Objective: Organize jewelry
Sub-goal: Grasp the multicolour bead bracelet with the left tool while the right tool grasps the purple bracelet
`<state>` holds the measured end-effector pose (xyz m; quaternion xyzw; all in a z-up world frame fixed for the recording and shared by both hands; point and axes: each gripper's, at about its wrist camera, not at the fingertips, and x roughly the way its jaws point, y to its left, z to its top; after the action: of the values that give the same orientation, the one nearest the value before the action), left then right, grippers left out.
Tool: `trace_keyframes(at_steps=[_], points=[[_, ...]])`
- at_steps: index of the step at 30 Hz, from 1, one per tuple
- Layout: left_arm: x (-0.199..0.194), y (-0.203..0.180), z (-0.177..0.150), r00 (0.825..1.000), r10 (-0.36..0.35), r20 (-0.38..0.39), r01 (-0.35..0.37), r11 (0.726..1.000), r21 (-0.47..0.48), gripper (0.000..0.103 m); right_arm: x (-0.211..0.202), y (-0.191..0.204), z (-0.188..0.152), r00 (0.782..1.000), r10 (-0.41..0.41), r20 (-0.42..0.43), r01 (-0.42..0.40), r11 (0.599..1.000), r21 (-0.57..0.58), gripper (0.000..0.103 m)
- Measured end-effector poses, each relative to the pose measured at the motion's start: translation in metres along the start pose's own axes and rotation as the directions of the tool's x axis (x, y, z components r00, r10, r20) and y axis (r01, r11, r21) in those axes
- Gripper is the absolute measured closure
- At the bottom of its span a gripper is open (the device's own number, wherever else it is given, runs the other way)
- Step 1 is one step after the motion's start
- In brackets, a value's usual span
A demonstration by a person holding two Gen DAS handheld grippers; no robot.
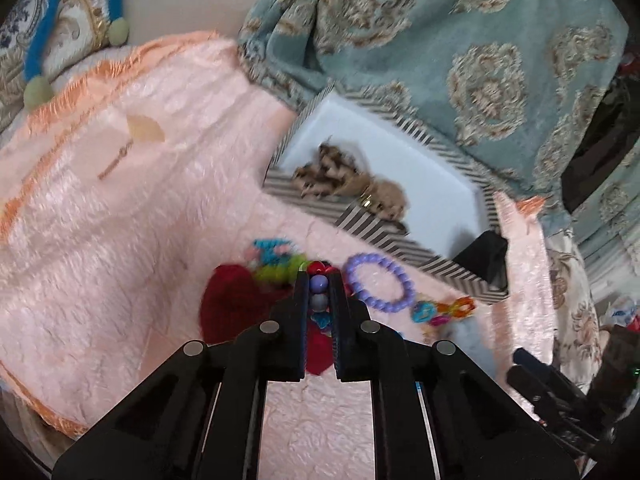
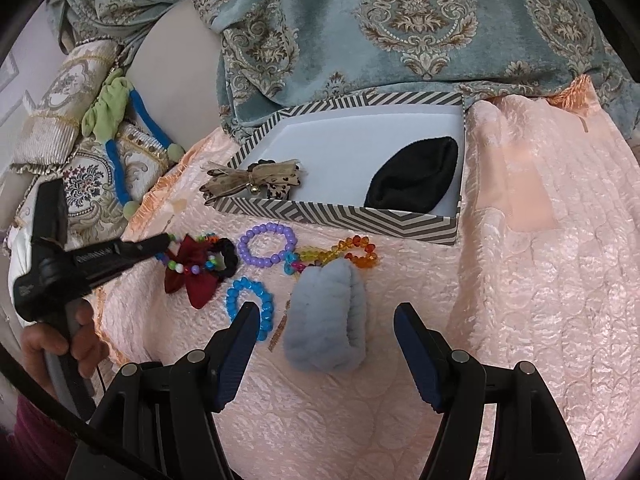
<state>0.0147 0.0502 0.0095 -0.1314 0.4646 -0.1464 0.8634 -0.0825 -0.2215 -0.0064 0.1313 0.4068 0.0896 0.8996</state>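
Note:
My left gripper [image 1: 319, 277] is shut on a multicoloured bead bracelet [image 1: 318, 294], whose beads line up between the black fingers. It is above a red fabric bow [image 1: 236, 300]. The right wrist view shows its tip [image 2: 166, 240] at the bracelet [image 2: 192, 268], next to the red bow [image 2: 196, 280]. My right gripper [image 2: 327, 309] stands open over a grey fluffy scrunchie [image 2: 326, 332] and does not touch it. Behind them sits a striped box [image 2: 340, 218] with a black scrunchie [image 2: 416, 180] inside and a leopard ribbon bow [image 2: 256, 178] over its left corner.
On the pink quilt [image 2: 520, 280] lie a purple bead bracelet [image 2: 267, 245], a blue bead bracelet [image 2: 236, 300], an orange and yellow bead bracelet [image 2: 340, 254] and a black hair tie [image 2: 229, 258]. A teal patterned blanket [image 2: 400, 20] is heaped behind the box. A hand [image 2: 52, 344] holds the left gripper's handle.

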Motion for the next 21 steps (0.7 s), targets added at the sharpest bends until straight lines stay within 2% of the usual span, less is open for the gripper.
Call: trace_keyframes(at_steps=[13,17,19,21], points=[[-0.048,-0.015,0.026,0.994,-0.067,0.088,0.065,0.997,0.03,0.095,0.009,0.017,0.013,0.999,0.036,0.002,-0.036,0.998,-0.044,0.035],[-0.056,-0.016,0.03,0.992,-0.069,0.106,0.066,0.997,0.034,0.095,0.025,0.033,0.027,0.999,0.051,-0.009,-0.052,0.994,-0.098,0.035],[-0.058,-0.016,0.03,0.992,-0.066,0.11,0.062,0.997,0.037,0.095,0.038,0.041,0.037,0.998,0.053,-0.018,-0.055,0.99,-0.127,0.041],[-0.06,-0.016,0.03,0.991,-0.052,0.12,0.047,0.998,0.045,0.095,0.053,0.047,0.045,0.998,0.054,-0.035,-0.059,0.987,-0.148,0.042]])
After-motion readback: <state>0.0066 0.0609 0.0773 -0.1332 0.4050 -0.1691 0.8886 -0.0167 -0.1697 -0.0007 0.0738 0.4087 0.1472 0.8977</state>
